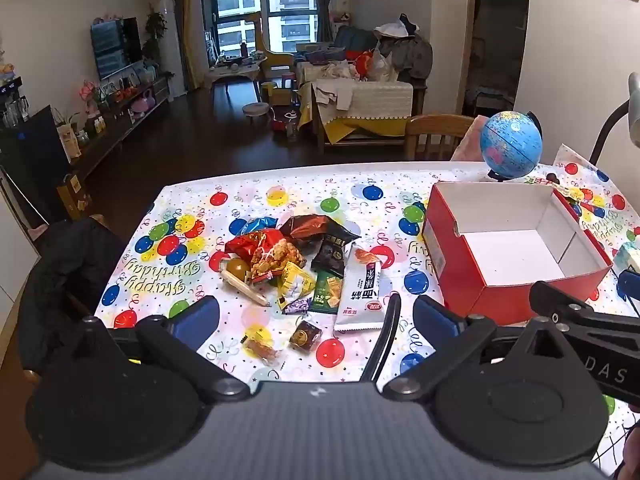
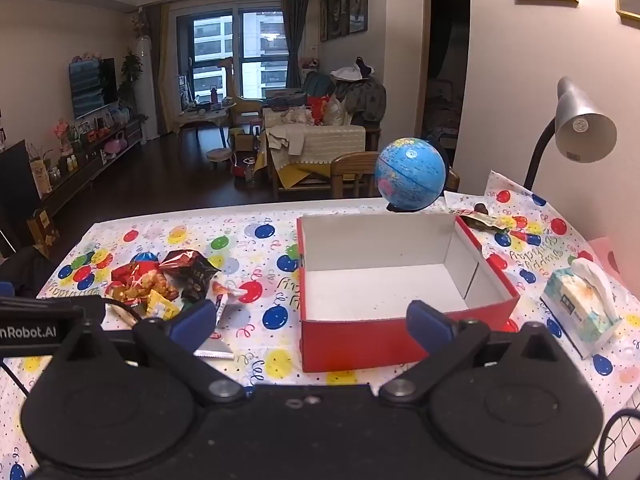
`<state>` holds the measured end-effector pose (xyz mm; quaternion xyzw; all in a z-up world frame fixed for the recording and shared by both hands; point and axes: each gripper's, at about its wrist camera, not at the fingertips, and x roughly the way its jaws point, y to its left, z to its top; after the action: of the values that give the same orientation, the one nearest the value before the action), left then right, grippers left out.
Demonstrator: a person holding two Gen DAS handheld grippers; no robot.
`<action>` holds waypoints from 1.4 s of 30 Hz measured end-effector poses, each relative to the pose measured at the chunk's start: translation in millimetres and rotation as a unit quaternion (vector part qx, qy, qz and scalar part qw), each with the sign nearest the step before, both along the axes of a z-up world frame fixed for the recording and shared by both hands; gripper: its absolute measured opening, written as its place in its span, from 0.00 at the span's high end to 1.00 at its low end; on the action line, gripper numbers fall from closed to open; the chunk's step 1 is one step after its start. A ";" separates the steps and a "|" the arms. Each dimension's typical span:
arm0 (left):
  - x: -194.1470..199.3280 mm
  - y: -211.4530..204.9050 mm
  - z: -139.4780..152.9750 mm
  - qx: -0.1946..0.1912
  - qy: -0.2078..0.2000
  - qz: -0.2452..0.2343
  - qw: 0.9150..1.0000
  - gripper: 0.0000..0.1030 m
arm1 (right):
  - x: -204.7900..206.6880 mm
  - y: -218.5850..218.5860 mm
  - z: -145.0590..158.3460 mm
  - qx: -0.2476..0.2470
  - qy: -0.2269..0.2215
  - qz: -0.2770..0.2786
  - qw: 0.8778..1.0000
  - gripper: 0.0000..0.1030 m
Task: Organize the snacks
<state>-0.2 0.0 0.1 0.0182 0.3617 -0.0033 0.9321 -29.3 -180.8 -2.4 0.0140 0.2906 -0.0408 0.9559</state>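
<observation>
A pile of snack packets (image 1: pixel 296 264) lies on the balloon-print tablecloth (image 1: pixel 248 204): a red bag of fried snacks (image 1: pixel 266 254), a dark brown bag (image 1: pixel 316 230), a green packet (image 1: pixel 327 294), a long white packet (image 1: pixel 360 292) and small wrapped sweets (image 1: pixel 306 336). An empty red box with a white inside (image 1: pixel 516 248) stands to their right. My left gripper (image 1: pixel 316 316) is open above the near edge of the pile, holding nothing. My right gripper (image 2: pixel 312 320) is open in front of the red box (image 2: pixel 392 280), holding nothing. The pile also shows in the right wrist view (image 2: pixel 168 280).
A blue globe (image 2: pixel 412 176) stands behind the box. A desk lamp (image 2: pixel 580 128) and a tissue pack (image 2: pixel 580 308) are at the right. A few wrappers (image 2: pixel 480 216) lie behind the box's right corner. A wooden chair (image 1: pixel 436 136) stands at the table's far edge.
</observation>
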 end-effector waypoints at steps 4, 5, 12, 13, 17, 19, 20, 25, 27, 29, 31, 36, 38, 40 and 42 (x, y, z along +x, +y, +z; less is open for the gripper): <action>-0.1 -0.1 1.6 0.000 -0.003 -0.001 1.000 0.00 | 0.7 -0.9 0.0 0.000 0.000 -0.001 1.000 0.02; 0.1 0.1 1.9 0.000 -0.004 -0.001 1.000 0.00 | 0.6 -1.2 0.1 0.000 0.000 -0.001 1.000 0.02; -3.3 -1.8 6.6 0.002 -0.014 -0.002 1.000 0.00 | 1.7 6.9 -0.8 0.001 -0.001 0.001 1.000 0.02; -4.7 -2.4 8.1 0.002 -0.016 -0.001 1.000 0.00 | 2.0 6.6 -3.1 0.001 -0.002 0.001 1.000 0.02; -1.8 2.9 5.4 0.000 -0.020 0.002 1.000 0.00 | 0.9 2.1 0.5 0.001 -0.004 0.005 1.000 0.02; -1.8 4.0 5.5 -0.001 -0.020 0.004 1.000 0.00 | 0.4 2.0 1.5 0.001 -0.004 0.006 1.000 0.02; -1.5 4.7 5.4 -0.001 -0.020 0.006 1.000 0.00 | 0.4 1.8 1.6 0.002 -0.004 0.006 1.000 0.02; -2.5 6.6 6.6 -0.005 -0.023 0.007 1.000 0.00 | 0.3 2.1 2.2 0.002 -0.005 0.007 1.000 0.02; -2.6 7.1 7.0 -0.007 -0.023 0.007 1.000 0.00 | 0.3 2.4 2.7 0.002 -0.005 0.007 1.000 0.02; -2.3 6.0 7.3 -0.008 -0.023 0.007 1.000 0.00 | 0.3 2.4 4.1 0.002 -0.006 0.008 1.000 0.02; -2.8 5.9 7.7 -0.013 -0.024 0.005 1.000 0.00 | -0.3 2.8 4.1 0.002 -0.006 0.008 1.000 0.02; -4.8 9.5 9.1 -0.023 -0.027 0.006 0.999 0.00 | -0.1 3.3 5.0 0.001 -0.007 0.009 1.000 0.02; -6.3 10.8 10.0 -0.026 -0.029 0.007 0.999 0.00 | -0.5 3.5 4.7 0.001 -0.006 0.008 1.000 0.02; -7.3 11.0 10.0 -0.025 -0.030 0.007 0.999 0.00 | -0.6 3.9 4.4 0.001 -0.007 0.009 1.000 0.02; -7.4 10.8 10.1 -0.025 -0.030 0.007 0.999 0.00 | -1.2 4.4 5.0 0.001 -0.007 0.009 1.000 0.02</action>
<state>-7.6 10.8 10.2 -0.0072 0.3339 -0.0052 0.9426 -30.5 -176.5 2.6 0.0124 0.2837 -0.0318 0.9583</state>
